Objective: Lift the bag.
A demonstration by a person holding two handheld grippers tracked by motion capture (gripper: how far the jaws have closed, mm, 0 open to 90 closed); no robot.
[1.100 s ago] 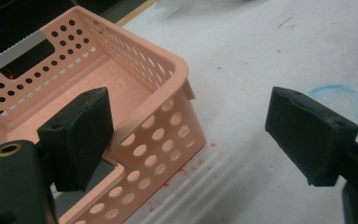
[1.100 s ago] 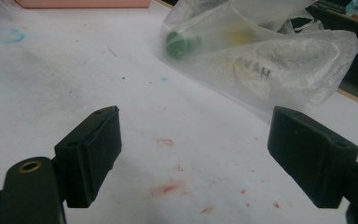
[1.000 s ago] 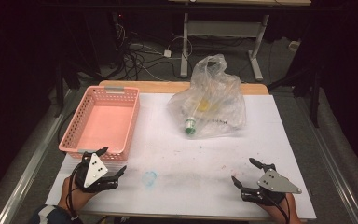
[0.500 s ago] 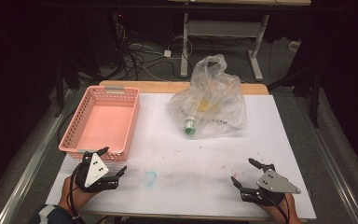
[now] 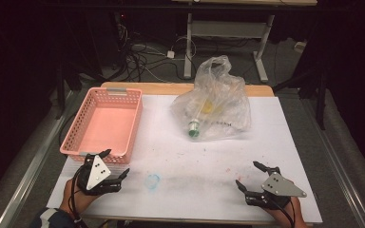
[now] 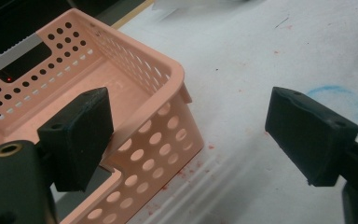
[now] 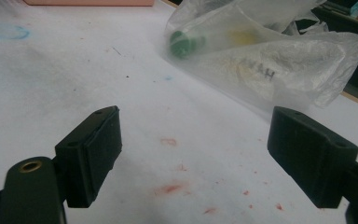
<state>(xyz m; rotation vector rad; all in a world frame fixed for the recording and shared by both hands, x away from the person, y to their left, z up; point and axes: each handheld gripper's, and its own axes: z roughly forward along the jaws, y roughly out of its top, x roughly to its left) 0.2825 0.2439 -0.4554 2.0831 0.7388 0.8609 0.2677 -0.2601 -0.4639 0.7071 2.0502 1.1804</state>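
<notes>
Both grippers rest at the near edge of a white table, jaws spread wide and holding nothing. The left gripper sits just beside the near corner of one pink perforated basket, empty inside; in the left gripper view that corner lies between the two jaws, whether touching cannot be told. The right gripper faces one clear plastic bag lying well apart from it toward the far side, with a green-capped bottle (blurred through the film) inside. One faint blue ring marks the tabletop just right of the left gripper.
</notes>
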